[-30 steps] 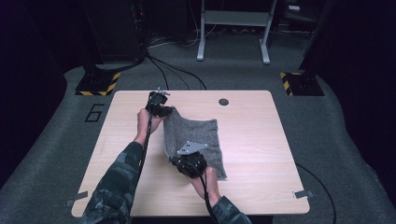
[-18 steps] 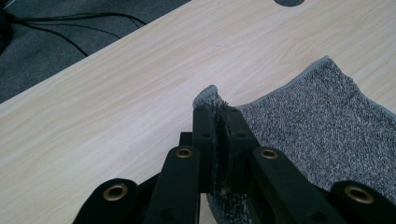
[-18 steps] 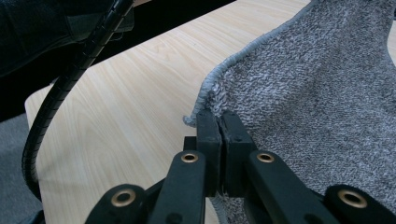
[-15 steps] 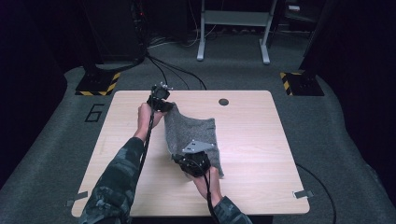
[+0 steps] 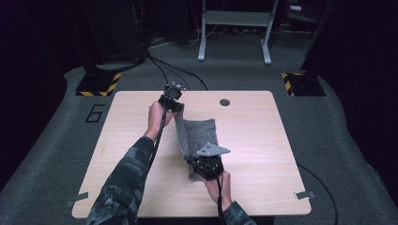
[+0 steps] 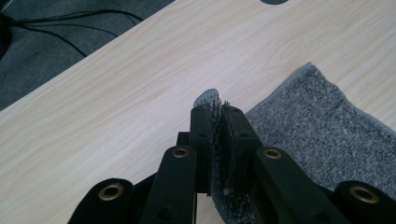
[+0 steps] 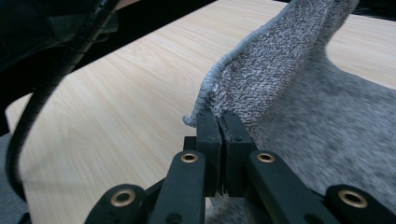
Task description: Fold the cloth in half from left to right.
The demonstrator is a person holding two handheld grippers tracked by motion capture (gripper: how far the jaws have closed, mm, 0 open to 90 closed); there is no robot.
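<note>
A: State of both claws?

B: My left claw (image 5: pixel 174 107) is clamped on one corner of the grey cloth (image 5: pixel 199 136); in the left gripper view the pile is pinched tight between the jaws (image 6: pixel 215 126). My right claw (image 5: pixel 197 161) is clamped on the near corner, with the hemmed edge sticking out beside the jaws in the right gripper view (image 7: pixel 219 122).

A: Where is the cloth?

B: Mid-worktop (image 5: pixel 263 140), strung between the two claws. The left edge is lifted and stands up as a ridge; the right part lies flat on the wood.

A: Change since a second ago?

B: My left hand (image 5: pixel 156 117) has gone farther back, toward the far edge. My right hand (image 5: pixel 217 183) has shifted a little rightward along the near side. The cloth looks more stretched and narrower. Both grips unchanged. The dark round hole (image 5: pixel 225 101) in the worktop is well apart from the cloth.
</note>
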